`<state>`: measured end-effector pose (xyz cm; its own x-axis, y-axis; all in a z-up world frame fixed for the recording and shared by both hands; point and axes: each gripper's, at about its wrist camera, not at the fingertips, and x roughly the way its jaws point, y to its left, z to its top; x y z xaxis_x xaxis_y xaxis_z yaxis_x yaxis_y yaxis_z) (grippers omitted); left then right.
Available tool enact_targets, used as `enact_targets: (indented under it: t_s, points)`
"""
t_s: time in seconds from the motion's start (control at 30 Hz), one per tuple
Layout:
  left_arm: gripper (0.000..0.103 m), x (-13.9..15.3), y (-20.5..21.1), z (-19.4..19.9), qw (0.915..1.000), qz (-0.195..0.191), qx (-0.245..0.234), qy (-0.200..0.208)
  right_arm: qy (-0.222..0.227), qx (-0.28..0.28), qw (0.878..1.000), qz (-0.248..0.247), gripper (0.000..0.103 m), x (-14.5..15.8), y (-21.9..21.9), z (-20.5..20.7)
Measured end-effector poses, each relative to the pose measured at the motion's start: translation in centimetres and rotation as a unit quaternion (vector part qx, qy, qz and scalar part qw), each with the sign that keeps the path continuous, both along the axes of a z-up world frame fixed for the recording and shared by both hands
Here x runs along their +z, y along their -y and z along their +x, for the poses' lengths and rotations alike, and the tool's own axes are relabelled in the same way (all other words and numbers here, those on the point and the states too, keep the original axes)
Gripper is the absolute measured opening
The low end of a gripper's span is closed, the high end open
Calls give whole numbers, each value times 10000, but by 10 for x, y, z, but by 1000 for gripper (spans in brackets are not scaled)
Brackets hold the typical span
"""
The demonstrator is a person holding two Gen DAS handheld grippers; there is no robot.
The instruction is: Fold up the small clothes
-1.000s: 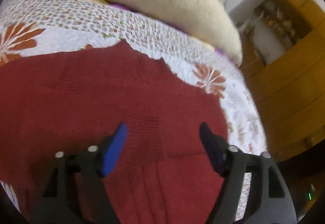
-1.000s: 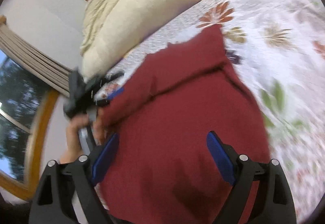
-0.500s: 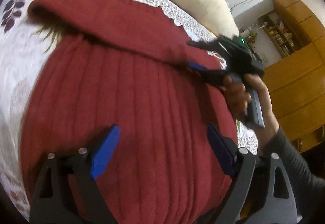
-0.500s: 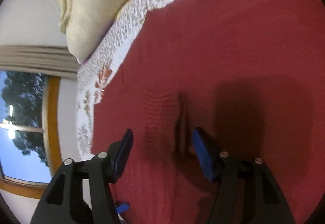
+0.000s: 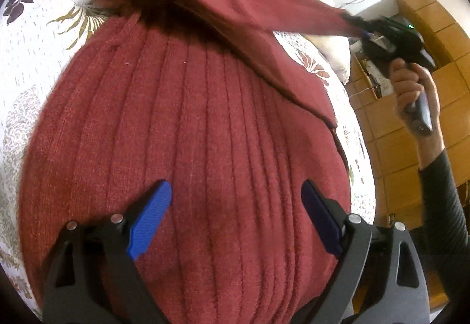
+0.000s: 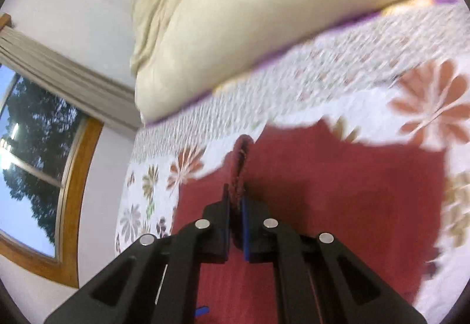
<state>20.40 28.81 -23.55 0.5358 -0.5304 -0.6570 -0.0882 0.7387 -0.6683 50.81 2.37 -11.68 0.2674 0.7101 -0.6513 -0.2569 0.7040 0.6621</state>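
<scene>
Much of the red knit sweater (image 5: 205, 133) runs out of sight under the left gripper (image 5: 235, 215) and off the bottom of the left wrist view, so its hem cannot be seen. The right wrist view is smeared with motion, and the bedspread (image 6: 337, 80) pattern there is hard to read. The sweater lies spread on the flowered bedspread, ribbed lengthwise, dark red, with one sleeve (image 5: 264, 9) pulled up off the bed and stretched taut toward the right gripper (image 6: 236, 200). That gripper's jaws are closed tight on the sleeve's edge, a ridge of knit standing up between the blue pads. A hand (image 5: 411, 85) with a dark sleeve at the wrist grasps its handle. The left gripper hovers above the sweater's body with its jaws spread wide, gripping nothing. A cream pillow (image 6: 264, 6) lies beyond, on the bed.
</scene>
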Motion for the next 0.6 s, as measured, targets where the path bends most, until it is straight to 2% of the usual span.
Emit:
enact_targets:
  t_s: [0.13,0.27,0.43,0.6]
  points:
    - [89,-1,1,3,10000,-67,48,-28,-111,-426,9989,-171,6,-11,55,6]
    - [89,3,-3,5,9996,-218,19,-159,-495,-754,9952,-385,6,-52,102,4]
    - [88,32,-27,26,9993,-373,19,71,-780,-874,9924,-385,6,-86,115,4]
    - [88,70,-55,75,9991,-59,107,399,-939,-966,9902,-359,6,-108,128,0]
